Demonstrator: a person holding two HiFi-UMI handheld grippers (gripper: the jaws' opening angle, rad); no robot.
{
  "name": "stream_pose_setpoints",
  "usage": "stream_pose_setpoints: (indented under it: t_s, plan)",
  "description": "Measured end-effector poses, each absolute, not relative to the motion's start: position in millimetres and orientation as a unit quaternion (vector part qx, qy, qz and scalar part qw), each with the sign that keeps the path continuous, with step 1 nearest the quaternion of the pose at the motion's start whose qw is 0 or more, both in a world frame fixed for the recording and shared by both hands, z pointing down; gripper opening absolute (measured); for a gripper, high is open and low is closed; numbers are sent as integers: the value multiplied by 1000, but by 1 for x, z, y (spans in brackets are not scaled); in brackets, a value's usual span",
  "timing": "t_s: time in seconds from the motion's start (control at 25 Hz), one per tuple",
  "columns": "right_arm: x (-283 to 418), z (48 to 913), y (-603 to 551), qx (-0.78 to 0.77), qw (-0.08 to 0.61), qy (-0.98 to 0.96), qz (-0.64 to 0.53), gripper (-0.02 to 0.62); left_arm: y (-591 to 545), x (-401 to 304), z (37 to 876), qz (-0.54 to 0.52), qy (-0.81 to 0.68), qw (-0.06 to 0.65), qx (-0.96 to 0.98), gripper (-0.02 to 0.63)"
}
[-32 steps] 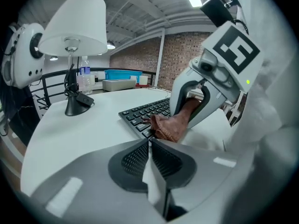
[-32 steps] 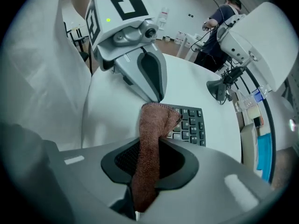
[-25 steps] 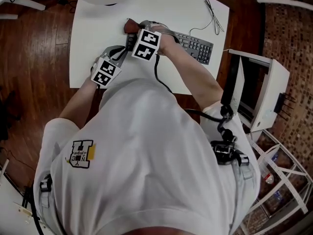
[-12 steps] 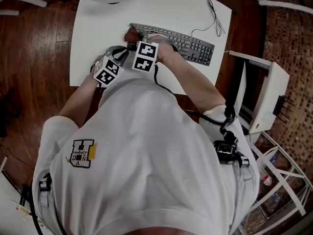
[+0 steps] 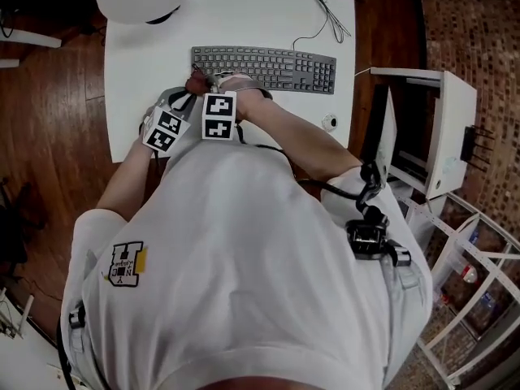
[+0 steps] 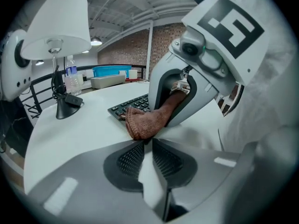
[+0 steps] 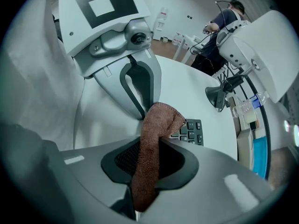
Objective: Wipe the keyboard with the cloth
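1. The cloth (image 7: 156, 134) is clamped between the jaws of the right gripper (image 7: 152, 158), at the left end of the keyboard (image 5: 268, 65).
2. The left gripper (image 6: 147, 146) is closed and empty.
3. The cloth is judged soft, light and limp; a bunched fold is best gripped.
4. No writing can be read.

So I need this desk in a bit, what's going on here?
A person stands over a white table with a gripper in each hand. The right gripper is shut on a brown cloth, whose free end is down at the front left corner of the keyboard. The left gripper sits beside it near the table's front edge, jaws together and empty. It looks like a keyboard wipe in progress.
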State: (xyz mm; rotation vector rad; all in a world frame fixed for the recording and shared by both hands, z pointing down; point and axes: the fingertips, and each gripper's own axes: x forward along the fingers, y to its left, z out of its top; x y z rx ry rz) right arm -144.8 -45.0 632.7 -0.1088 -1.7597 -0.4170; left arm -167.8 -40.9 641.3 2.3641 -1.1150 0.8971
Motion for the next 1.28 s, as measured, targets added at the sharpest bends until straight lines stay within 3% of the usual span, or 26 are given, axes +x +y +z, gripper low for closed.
stream_pose_setpoints:
  t_s: [0.88,1.16,1.28]
  plan:
    - [-123,650,0,-92,611,-763,-189,87,16,-172,641,348,-382,186,836,43]
    - [-118,651,7,-107,599,-765,-213,92,-6,-141,593,321,-395,96,856,43]
    - [-118,650,7,-99,587,-776,-208,98,-5,-126,616,366,-356,105,853,43]
